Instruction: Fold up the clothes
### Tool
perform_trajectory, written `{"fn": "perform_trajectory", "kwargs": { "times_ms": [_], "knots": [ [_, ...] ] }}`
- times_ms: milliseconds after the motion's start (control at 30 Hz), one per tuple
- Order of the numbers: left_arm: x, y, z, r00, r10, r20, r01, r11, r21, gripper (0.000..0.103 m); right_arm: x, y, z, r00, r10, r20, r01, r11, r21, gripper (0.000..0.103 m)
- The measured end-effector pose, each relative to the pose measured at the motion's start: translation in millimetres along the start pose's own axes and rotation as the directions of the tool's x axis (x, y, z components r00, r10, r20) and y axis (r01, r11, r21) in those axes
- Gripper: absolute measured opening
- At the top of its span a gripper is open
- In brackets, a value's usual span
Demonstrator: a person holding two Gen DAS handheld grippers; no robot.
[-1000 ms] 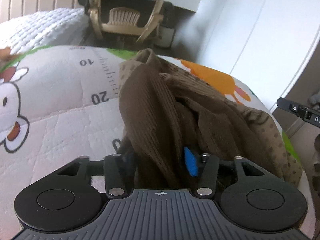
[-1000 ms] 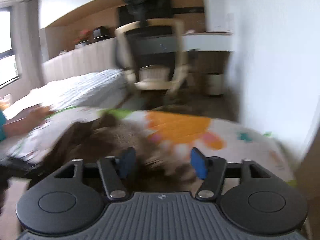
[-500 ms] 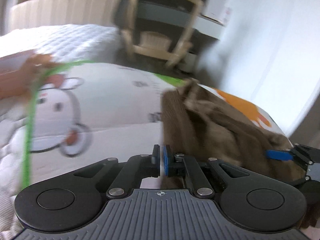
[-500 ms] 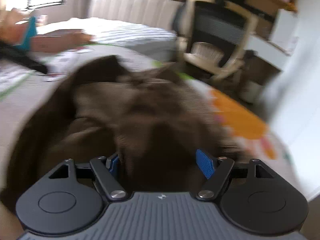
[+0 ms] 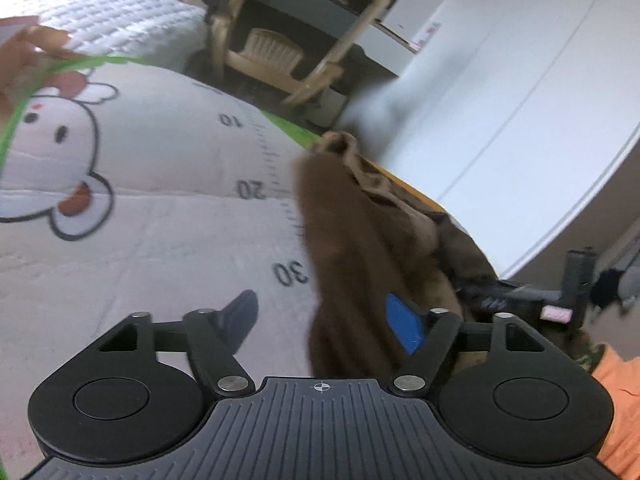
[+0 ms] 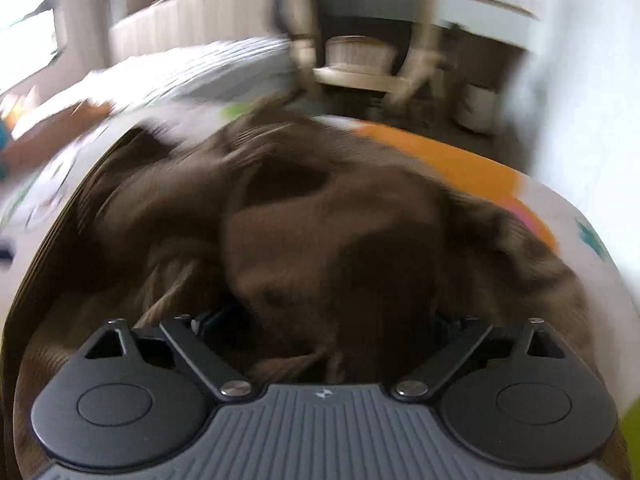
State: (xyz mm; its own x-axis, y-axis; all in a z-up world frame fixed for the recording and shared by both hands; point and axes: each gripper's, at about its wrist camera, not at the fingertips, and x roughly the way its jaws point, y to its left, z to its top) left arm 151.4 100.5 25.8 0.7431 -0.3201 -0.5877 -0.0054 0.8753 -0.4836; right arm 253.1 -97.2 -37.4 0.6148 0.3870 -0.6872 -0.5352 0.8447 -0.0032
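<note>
A brown ribbed garment (image 5: 360, 248) lies crumpled on a cartoon-printed mat (image 5: 168, 208). In the left wrist view my left gripper (image 5: 324, 316) is open, and the garment's left edge hangs between its fingers, against the blue right pad (image 5: 402, 322). The right gripper's body (image 5: 576, 280) shows at the right edge of that view, past the cloth. In the right wrist view, which is motion-blurred, the garment (image 6: 320, 240) fills the middle and covers my right gripper (image 6: 320, 320). Its jaws stand wide apart with the fingertips buried in the cloth.
A wooden chair (image 5: 280, 52) stands beyond the mat's far edge. A white quilted bed (image 5: 100, 16) lies at the back left. A white wall (image 5: 500, 100) runs along the right. A person's hand (image 5: 28, 52) holds the mat's green edge at far left.
My left gripper was open around the cloth, shut half a second ago, and stands open again beside the garment's edge. My right gripper has pushed down into the cloth, its pads now hidden.
</note>
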Motion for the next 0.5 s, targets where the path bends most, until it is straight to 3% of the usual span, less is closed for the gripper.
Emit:
{"fn": "perform_trajectory", "kwargs": {
  "times_ms": [167, 367, 500],
  "knots": [
    [5, 6, -5, 1.000, 0.009, -0.014, -0.009, 1.000, 0.003, 0.091, -10, 37, -8, 0.990, 0.139, 0.024, -0.139, 0.990, -0.006, 0.096],
    [-11, 11, -18, 0.998, 0.039, -0.045, -0.038, 0.999, 0.025, 0.092, -32, 63, -32, 0.974, 0.221, 0.052, -0.222, 0.975, 0.011, 0.097],
    [-28, 13, -30, 0.995, 0.073, -0.070, -0.069, 0.996, 0.057, 0.093, -65, 94, -59, 0.933, 0.360, 0.024, -0.360, 0.933, -0.007, 0.098]
  ]
}}
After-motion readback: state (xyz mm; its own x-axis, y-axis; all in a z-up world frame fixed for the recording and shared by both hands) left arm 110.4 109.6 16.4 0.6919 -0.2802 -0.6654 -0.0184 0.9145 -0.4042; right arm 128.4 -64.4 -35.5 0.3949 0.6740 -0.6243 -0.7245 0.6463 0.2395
